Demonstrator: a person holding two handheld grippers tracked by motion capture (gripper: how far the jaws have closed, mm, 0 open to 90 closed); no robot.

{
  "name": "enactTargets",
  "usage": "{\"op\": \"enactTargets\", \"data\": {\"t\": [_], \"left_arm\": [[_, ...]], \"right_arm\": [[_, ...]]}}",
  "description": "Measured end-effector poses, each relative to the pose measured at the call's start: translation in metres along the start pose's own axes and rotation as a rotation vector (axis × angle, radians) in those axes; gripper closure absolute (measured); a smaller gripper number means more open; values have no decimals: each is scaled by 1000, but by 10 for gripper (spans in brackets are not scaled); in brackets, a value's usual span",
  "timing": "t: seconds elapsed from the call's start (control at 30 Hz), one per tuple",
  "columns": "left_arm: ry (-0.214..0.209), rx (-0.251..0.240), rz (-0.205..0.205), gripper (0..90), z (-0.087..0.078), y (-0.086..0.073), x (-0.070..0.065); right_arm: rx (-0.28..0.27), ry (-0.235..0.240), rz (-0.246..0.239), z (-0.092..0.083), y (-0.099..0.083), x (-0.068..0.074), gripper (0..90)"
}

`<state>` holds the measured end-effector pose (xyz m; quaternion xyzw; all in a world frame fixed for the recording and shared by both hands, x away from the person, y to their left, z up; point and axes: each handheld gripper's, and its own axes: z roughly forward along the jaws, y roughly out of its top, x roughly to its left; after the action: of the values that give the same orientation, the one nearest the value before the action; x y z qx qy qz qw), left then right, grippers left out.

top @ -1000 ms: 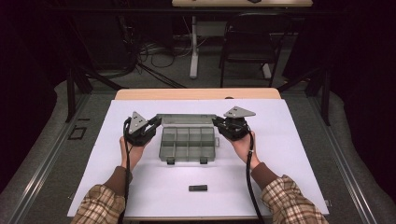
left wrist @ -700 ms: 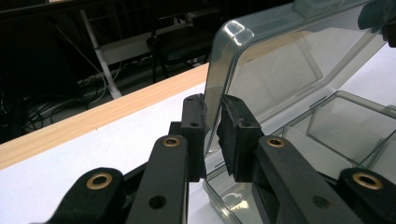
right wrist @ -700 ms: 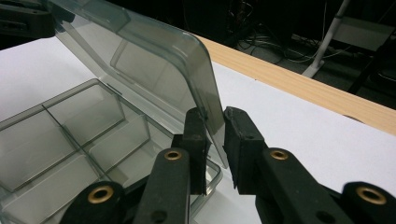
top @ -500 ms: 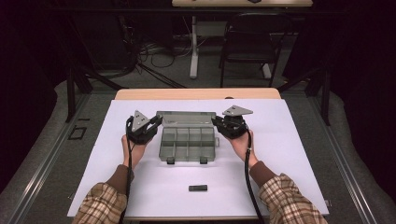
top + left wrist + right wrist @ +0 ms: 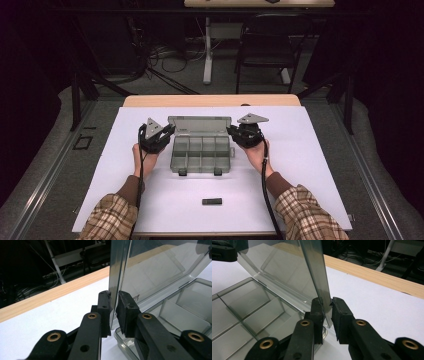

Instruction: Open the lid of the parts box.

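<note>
A clear grey compartment box sits open in the middle of the white table, its lid standing up at the back. My left gripper is shut on the lid's left edge; in the left gripper view its pads pinch the thin lid. My right gripper is shut on the lid's right edge, and in the right gripper view the lid rises from between the jaws of that gripper. The compartments hold nothing.
A small black oblong object lies near the front edge of the white table top. A wooden strip runs along the table's far edge. Beyond it stand a chair and floor cables.
</note>
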<state>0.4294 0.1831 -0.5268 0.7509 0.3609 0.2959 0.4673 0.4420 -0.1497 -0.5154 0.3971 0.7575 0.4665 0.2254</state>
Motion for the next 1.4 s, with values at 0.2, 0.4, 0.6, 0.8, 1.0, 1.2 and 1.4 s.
{"op": "enactTargets", "data": {"t": [0.2,0.4,0.6,0.8,1.0,1.2,1.4], "left_arm": [[-4,18,-5,812,6,-1,3],[1,40,-4,812,12,-3,4],[6,67,0,814,16,-5,3],[26,88,21,817,20,-7,2],[36,106,35,815,23,-8,1],[47,132,52,810,27,-11,0],[51,145,61,800,29,-13,-1]], "right_arm": [[-3,-4,3,3,0,-1,802],[3,-9,14,7,-2,-3,805],[33,-15,16,15,-7,-5,806],[55,-21,-21,22,-11,-7,808],[67,-29,-43,26,-15,-6,808],[68,-34,-62,28,-16,-7,811],[72,-40,-82,29,-16,-6,810]]}}
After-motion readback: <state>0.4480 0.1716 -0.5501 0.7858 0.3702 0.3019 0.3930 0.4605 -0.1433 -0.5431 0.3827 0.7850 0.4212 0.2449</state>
